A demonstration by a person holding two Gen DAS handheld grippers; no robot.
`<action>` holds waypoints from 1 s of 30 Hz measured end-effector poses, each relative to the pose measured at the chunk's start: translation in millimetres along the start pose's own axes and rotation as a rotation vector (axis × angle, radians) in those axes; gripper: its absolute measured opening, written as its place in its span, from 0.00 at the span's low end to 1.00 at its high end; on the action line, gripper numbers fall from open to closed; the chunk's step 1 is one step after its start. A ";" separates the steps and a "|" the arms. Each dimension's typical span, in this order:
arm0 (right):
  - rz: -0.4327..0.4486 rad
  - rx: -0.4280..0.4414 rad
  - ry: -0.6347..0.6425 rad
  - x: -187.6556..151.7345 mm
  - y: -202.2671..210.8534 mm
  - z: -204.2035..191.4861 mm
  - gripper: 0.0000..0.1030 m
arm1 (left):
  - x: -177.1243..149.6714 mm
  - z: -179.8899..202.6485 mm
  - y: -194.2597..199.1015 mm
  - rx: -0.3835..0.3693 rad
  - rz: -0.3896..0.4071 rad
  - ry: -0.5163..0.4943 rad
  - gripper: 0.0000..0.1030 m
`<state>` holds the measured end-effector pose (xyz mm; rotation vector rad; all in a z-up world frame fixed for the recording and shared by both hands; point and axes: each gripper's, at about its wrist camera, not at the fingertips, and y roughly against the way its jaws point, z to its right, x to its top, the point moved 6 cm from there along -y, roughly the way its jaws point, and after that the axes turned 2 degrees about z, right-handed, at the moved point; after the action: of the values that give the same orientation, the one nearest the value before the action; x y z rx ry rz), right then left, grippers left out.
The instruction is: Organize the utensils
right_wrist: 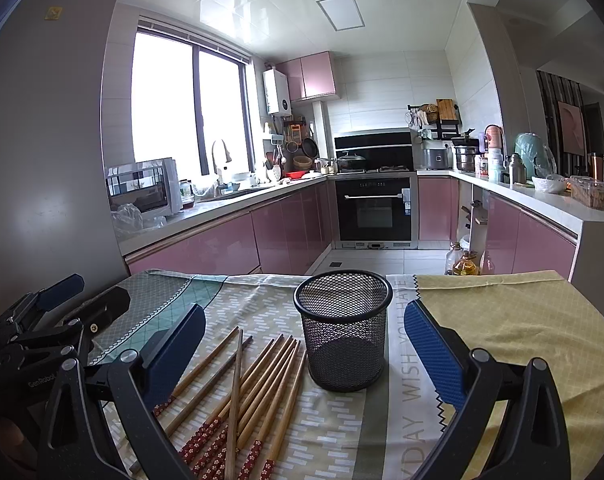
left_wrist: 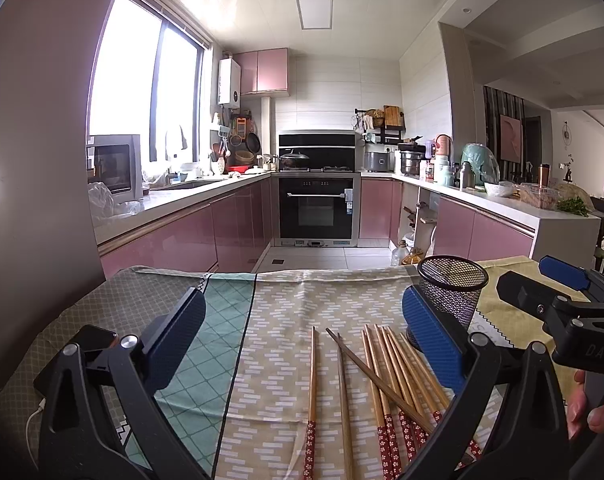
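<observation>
Several wooden chopsticks (left_wrist: 385,376) with red flowered ends lie loose on the patterned tablecloth (left_wrist: 278,304). They also show in the right wrist view (right_wrist: 258,384). A black mesh cup (right_wrist: 343,332) stands upright and empty just right of them; it also shows in the left wrist view (left_wrist: 451,292). My left gripper (left_wrist: 303,344) is open and empty above the chopsticks. My right gripper (right_wrist: 305,356) is open and empty, with the cup between its fingers' lines. The right gripper shows in the left wrist view (left_wrist: 557,300), the left gripper in the right wrist view (right_wrist: 58,312).
A black phone (left_wrist: 78,352) with a white cable lies at the table's left. Beyond the far table edge is the kitchen floor, with oil bottles (right_wrist: 463,262), pink cabinets and an oven (right_wrist: 375,208). A yellow cloth (right_wrist: 513,320) covers the table's right side.
</observation>
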<state>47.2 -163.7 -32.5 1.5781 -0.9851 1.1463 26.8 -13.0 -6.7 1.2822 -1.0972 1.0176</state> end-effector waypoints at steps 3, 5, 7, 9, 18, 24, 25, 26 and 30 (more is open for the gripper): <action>-0.002 -0.003 -0.001 -1.4 -1.5 0.2 0.94 | -0.6 0.2 -0.2 0.001 -0.001 -0.001 0.94; -0.003 -0.003 -0.004 -2.1 -1.8 1.1 0.94 | -1.3 0.5 0.0 0.001 -0.003 -0.002 0.94; -0.003 -0.004 -0.005 -2.7 -2.2 1.3 0.94 | -1.4 0.8 0.0 0.000 -0.003 -0.002 0.94; -0.004 -0.002 -0.005 -2.7 -2.3 1.7 0.94 | -1.4 0.7 0.1 0.002 -0.003 -0.003 0.94; -0.006 -0.002 -0.006 -4.2 -5.1 2.0 0.94 | -2.7 1.0 0.0 0.000 -0.005 -0.004 0.94; -0.006 0.001 -0.008 -5.1 -5.2 2.0 0.94 | -6.1 2.1 -1.0 -0.002 -0.014 -0.009 0.94; -0.007 0.002 -0.008 -5.9 -5.5 2.0 0.94 | -6.7 2.1 -1.3 -0.002 -0.015 -0.010 0.94; -0.008 0.003 -0.009 -5.7 -5.3 2.1 0.94 | -7.2 2.4 -1.8 -0.004 -0.017 -0.010 0.94; -0.010 0.006 -0.009 -7.6 -4.4 2.2 0.94 | -8.2 2.8 -2.2 -0.004 -0.022 -0.012 0.94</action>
<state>50.0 -164.1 -41.1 1.5922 -0.9797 1.1370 27.1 -15.6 -15.2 1.2964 -1.0920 0.9922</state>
